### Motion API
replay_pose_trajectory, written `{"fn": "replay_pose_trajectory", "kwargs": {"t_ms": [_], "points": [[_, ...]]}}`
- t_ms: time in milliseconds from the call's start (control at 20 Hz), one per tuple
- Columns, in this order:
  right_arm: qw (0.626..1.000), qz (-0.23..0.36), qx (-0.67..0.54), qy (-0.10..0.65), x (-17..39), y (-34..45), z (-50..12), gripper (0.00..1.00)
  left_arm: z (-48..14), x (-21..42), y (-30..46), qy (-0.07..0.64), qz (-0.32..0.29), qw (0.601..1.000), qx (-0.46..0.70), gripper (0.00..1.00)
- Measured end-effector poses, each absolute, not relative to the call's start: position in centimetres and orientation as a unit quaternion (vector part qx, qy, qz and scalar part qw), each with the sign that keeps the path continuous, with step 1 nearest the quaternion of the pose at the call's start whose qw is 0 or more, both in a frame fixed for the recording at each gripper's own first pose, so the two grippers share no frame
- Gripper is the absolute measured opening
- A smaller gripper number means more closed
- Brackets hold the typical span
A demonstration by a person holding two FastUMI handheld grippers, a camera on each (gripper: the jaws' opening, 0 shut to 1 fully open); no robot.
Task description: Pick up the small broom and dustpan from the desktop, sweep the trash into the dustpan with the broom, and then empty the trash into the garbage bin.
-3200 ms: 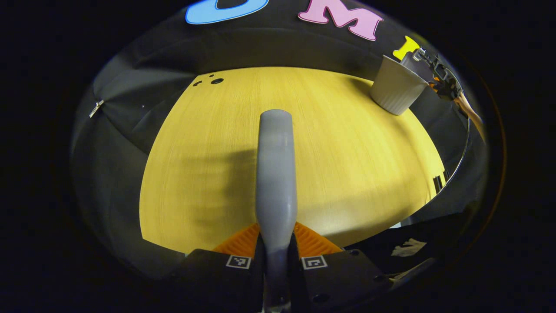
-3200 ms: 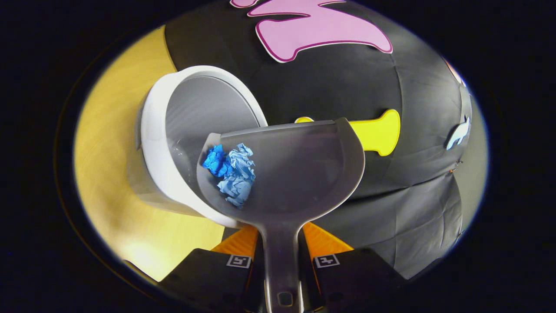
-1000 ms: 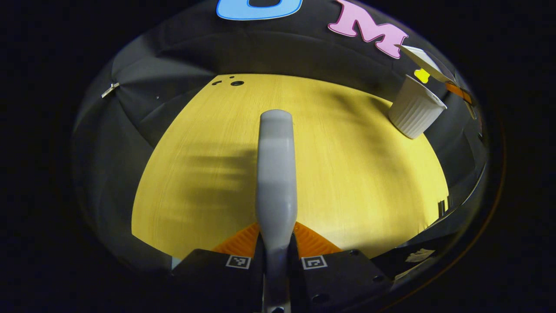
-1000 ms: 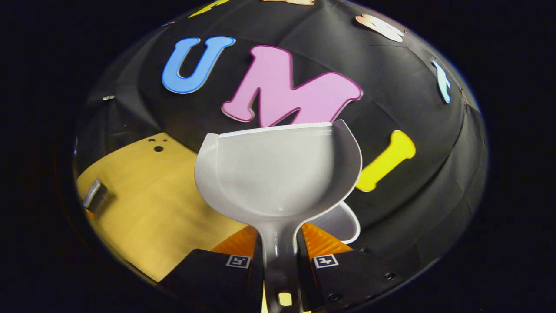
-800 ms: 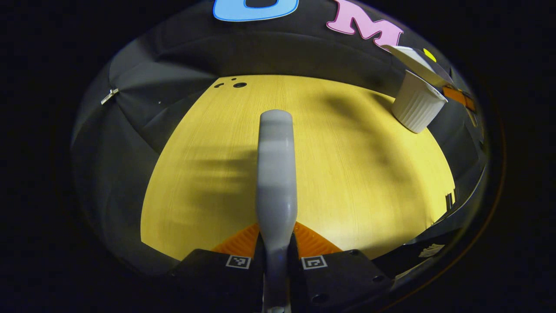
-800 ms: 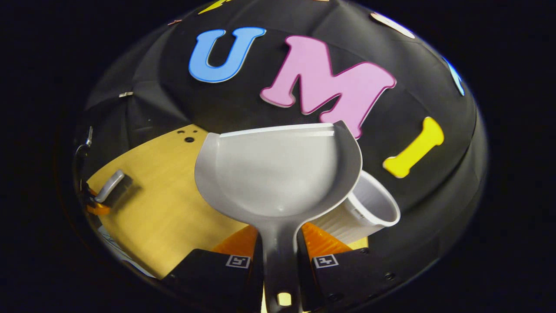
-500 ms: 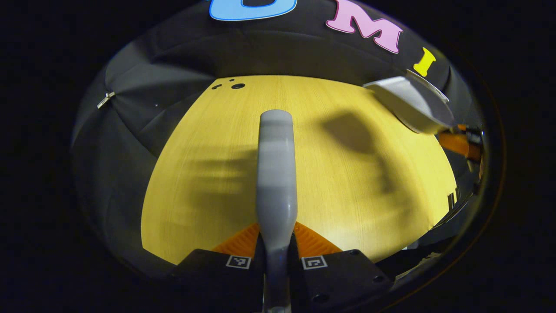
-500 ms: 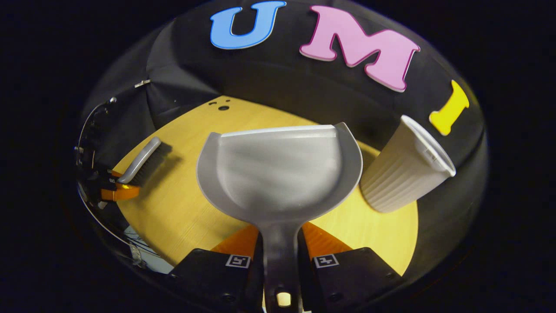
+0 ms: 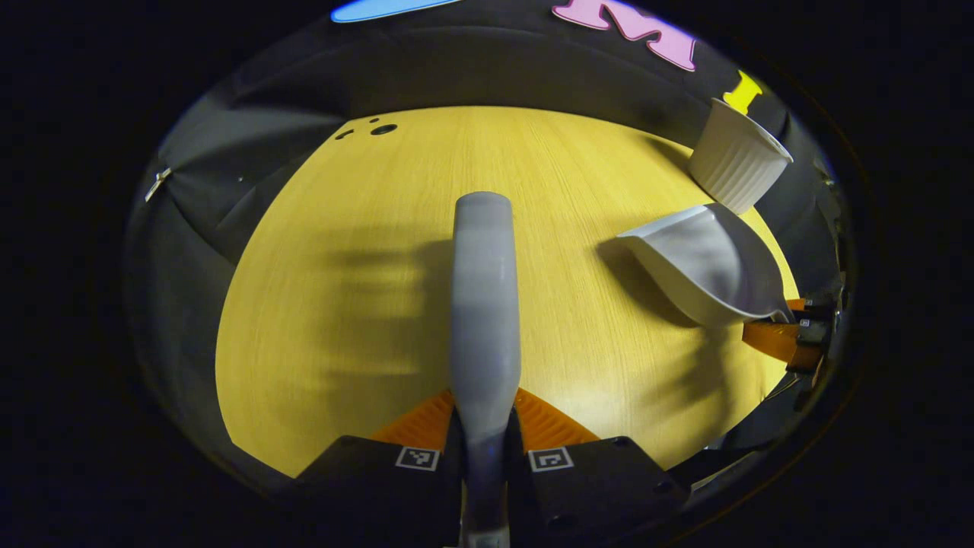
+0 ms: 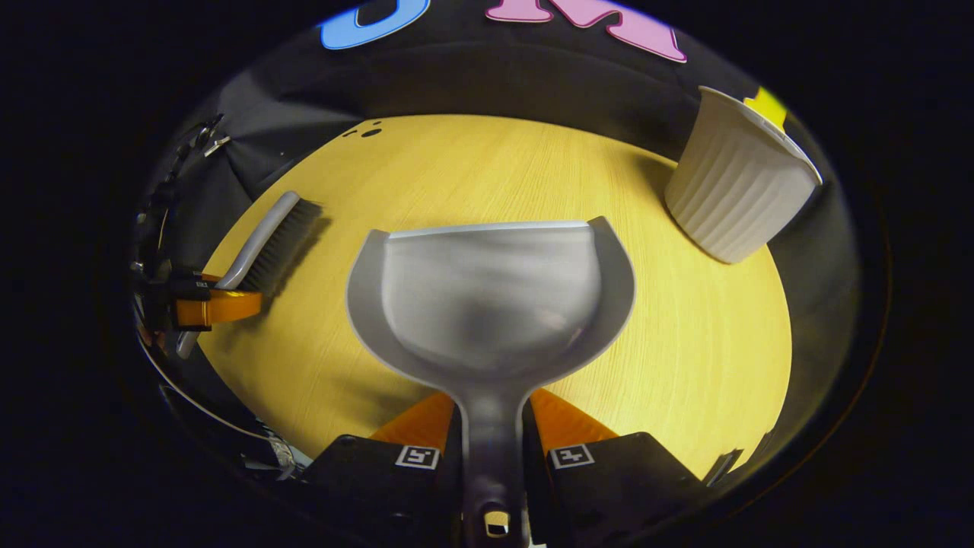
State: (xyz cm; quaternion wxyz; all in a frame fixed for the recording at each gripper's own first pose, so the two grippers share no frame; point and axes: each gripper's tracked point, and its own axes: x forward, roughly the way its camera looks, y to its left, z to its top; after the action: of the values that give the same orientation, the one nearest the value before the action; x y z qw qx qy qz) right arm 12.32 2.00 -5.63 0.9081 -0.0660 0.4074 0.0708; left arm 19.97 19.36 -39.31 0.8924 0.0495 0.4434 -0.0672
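The right gripper [image 10: 493, 438] clamped the dustpan [image 10: 487, 304] handle, bin [image 10: 736, 190] ahead to its right on the bench [image 10: 472, 167]. The left gripper [image 9: 484, 430] gripped the broom [image 9: 484, 304].

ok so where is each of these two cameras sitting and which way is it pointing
Left gripper view: rides on the left tongs, looking forward along the broom they clamp, across the wooden desktop; the right tongs show at its right edge.
Right gripper view: rides on the right tongs, looking along the empty dustpan they clamp, over the desktop toward the booth wall; the left tongs show at its left edge.
Shared: desktop, broom, dustpan and the white ribbed garbage bin, far right in both.
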Motion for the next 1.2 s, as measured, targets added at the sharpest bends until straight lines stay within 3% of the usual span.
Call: {"fn": "replay_pose_trajectory", "kwargs": {"t_ms": [50,200,250,350,500,550,600,750,800,1050,1200], "points": [[0.907,0.069,-0.059,0.411,12.4,1.8,-5.4,0.38,-39.9,20.5,19.5,0.448,-0.065,0.890,0.055,0.28],[0.904,0.062,-0.036,0.422,12.5,1.4,-5.6,0.38,-40.6,21.2,19.4,0.459,-0.063,0.883,0.071,0.25],[0.906,0.060,-0.031,0.419,12.8,1.2,-5.4,0.38,-40.3,21.3,19.5,0.458,-0.065,0.883,0.078,0.32],[0.905,0.059,-0.026,0.420,12.5,1.0,-6.0,0.39,-40.3,21.2,19.5,0.458,-0.069,0.881,0.096,0.27],[0.906,0.067,-0.007,0.419,12.3,2.0,-5.7,0.40,-39.6,21.7,19.5,0.444,-0.067,0.887,0.111,0.34],[0.907,0.072,0.000,0.416,12.4,2.3,-5.3,0.36,-39.1,21.4,19.4,0.436,-0.071,0.891,0.108,0.38],[0.908,0.075,0.005,0.413,12.1,2.4,-4.8,0.52,-38.2,20.9,19.1,0.426,-0.077,0.895,0.103,0.43],[0.916,0.087,0.022,0.390,11.2,2.8,-1.9,0.82,-34.8,19.1,18.4,0.377,-0.085,0.917,0.097,1.00],[0.921,0.090,0.027,0.377,11.1,3.0,-0.8,0.98,-33.2,18.5,18.3,0.355,-0.085,0.926,0.096,0.97],[0.963,0.098,0.024,0.249,10.3,3.6,9.2,0.99,-25.5,13.6,16.2,0.247,-0.092,0.963,0.052,0.96],[0.982,0.099,0.025,0.162,9.6,4.6,14.5,0.99,-21.2,10.8,17.4,0.180,-0.056,0.981,0.031,0.96]]}}
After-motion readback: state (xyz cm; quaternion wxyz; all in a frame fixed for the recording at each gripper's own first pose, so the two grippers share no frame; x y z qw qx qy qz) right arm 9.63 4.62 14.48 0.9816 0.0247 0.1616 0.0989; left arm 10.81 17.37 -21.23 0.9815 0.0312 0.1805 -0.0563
